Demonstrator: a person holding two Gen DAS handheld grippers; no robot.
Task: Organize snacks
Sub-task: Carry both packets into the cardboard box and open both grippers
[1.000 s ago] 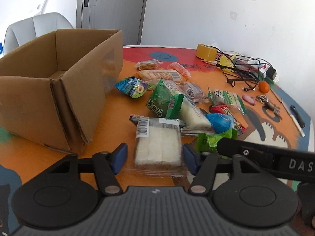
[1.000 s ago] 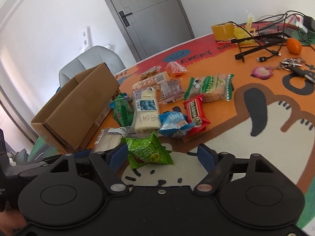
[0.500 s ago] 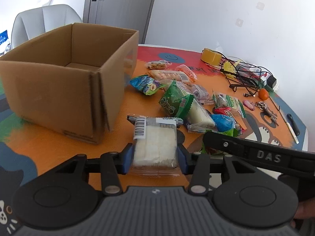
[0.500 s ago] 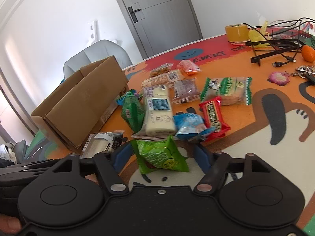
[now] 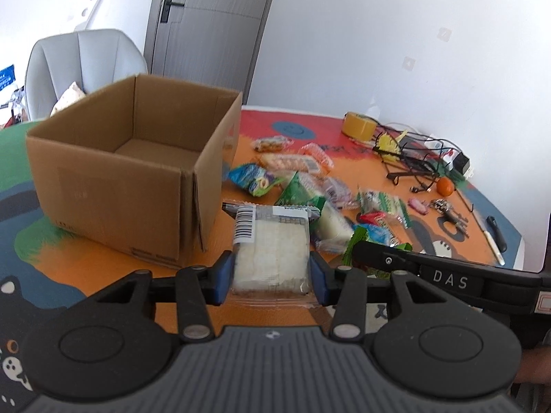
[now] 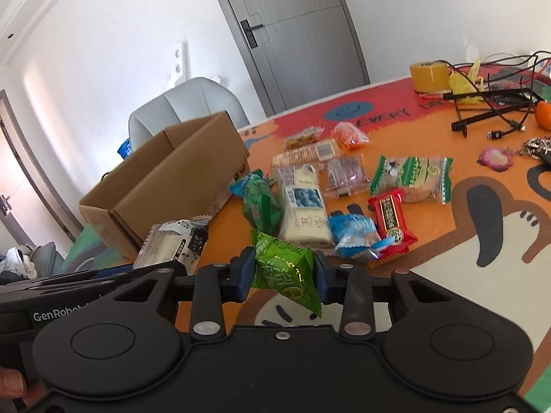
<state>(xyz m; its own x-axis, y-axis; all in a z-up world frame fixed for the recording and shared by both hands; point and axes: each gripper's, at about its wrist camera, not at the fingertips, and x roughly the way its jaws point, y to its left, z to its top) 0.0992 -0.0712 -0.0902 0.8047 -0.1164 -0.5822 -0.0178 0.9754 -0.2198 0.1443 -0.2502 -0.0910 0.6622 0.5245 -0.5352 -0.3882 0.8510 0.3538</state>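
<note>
We have the left gripper (image 5: 270, 277) clamped on the white cake pack (image 5: 270, 241), blue pads pressed on its two long sides, its long axis running straight ahead from the tool with the barcode end farthest from us. What the next move turns on is the cardboard box (image 5: 113, 186): it stands ahead and to the left of this pack, its open mouth up, so we judge a short carry leftward over the near wall is what is needed. The left hand is clearly the nearer of the two to it. On the right, the right gripper (image 6: 284, 273) is closing its jaws on the green snack packet (image 6: 286, 272), pads already touching its sides. As far as we can see into the box, its floor shows only bare cardboard; the other snacks (image 6: 344, 192) lie loose on the table mat (image 6: 482, 275) to the box's right
</note>
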